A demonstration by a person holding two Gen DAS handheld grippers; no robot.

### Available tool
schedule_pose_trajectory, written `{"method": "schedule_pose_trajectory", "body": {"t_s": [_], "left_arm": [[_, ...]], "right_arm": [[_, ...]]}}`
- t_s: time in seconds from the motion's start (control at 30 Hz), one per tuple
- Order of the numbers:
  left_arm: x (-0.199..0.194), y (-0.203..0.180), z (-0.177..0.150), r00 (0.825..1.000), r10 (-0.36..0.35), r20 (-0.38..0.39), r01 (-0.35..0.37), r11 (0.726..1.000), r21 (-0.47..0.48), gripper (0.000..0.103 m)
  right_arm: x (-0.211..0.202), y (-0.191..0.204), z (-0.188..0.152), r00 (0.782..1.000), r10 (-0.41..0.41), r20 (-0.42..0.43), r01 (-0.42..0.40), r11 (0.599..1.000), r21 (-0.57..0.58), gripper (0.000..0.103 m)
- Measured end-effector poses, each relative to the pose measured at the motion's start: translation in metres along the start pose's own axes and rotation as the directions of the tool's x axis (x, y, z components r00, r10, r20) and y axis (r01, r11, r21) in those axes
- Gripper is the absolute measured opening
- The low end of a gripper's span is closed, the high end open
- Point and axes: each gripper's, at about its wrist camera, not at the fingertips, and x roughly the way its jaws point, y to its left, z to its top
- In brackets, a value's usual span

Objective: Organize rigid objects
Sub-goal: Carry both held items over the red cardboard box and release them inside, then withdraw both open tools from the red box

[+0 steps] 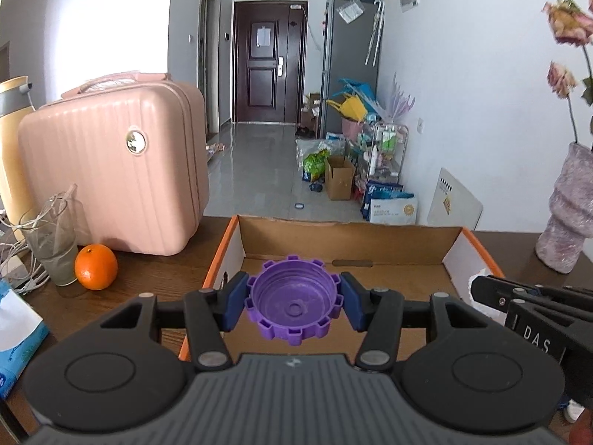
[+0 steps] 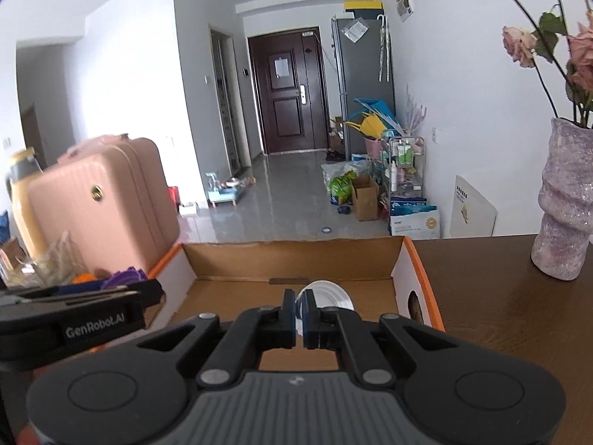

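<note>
Tongs on the left gripper (image 1: 294, 304) stand about half spread, their blue pads (image 1: 235, 306) pressed against opposite sides of a purple cap (image 1: 294, 302) at lower centre of the left wrist view. That cap is round, toothed like a gear around its rim, hollow side up, held above the near part of an open cardboard box (image 1: 348, 239) with orange edges. The right gripper (image 2: 299, 315) is nearly closed, pinching the rim of a white lid (image 2: 328, 294) at centre of its view, over the box floor. An orange (image 1: 95, 267) sits at middle left beside a pink suitcase (image 1: 111, 170).
</note>
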Motion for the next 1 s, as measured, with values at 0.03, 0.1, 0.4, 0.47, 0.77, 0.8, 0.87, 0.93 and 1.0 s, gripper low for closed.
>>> {"method": "schedule_pose_trajectory", "body": {"t_s": [0.03, 0.1, 0.4, 0.47, 0.77, 0.8, 0.87, 0.93, 1.0], "left_arm": [[0.004, -0.001, 0.000, 1.000, 0.005, -0.004, -0.005, 1.000, 0.006, 0.054], [0.011, -0.002, 0.001, 1.000, 0.014, -0.013, -0.014, 1.000, 0.019, 0.054], [0.043, 0.000, -0.011, 0.994, 0.038, -0.098, -0.033, 0.998, 0.051, 0.054], [0.046, 0.001, -0.012, 0.994, 0.033, -0.105, -0.028, 0.998, 0.051, 0.055], [0.041, 0.009, -0.008, 0.995, 0.051, -0.080, -0.050, 0.999, 0.015, 0.100], [0.039, 0.009, -0.007, 0.996, 0.052, -0.072, -0.052, 0.999, 0.013, 0.101], [0.034, 0.010, -0.005, 0.997, 0.053, -0.053, -0.052, 0.999, 0.010, 0.103], [0.031, 0.011, -0.003, 0.998, 0.050, -0.044, -0.050, 0.999, 0.006, 0.103], [0.029, 0.011, -0.001, 0.998, 0.049, -0.038, -0.049, 0.999, 0.001, 0.103]], "right_arm": [[0.005, 0.001, 0.000, 1.000, -0.011, -0.007, 0.011, 1.000, -0.010, 0.003], [0.014, 0.002, -0.002, 0.999, -0.026, -0.020, 0.025, 0.999, -0.026, 0.003], [0.040, 0.005, -0.016, 0.995, -0.067, -0.074, 0.062, 0.996, -0.071, 0.003], [0.043, 0.004, -0.017, 0.994, -0.065, -0.086, 0.059, 0.996, -0.074, 0.006], [0.043, -0.001, -0.019, 0.991, -0.106, -0.082, 0.102, 0.993, -0.055, 0.078], [0.042, -0.001, -0.019, 0.991, -0.108, -0.078, 0.104, 0.993, -0.053, 0.083], [0.039, 0.000, -0.019, 0.991, -0.112, -0.070, 0.109, 0.993, -0.052, 0.094], [0.036, 0.000, -0.017, 0.992, -0.110, -0.066, 0.107, 0.993, -0.049, 0.099], [0.035, 0.000, -0.017, 0.992, -0.110, -0.066, 0.107, 0.993, -0.049, 0.100]]}}
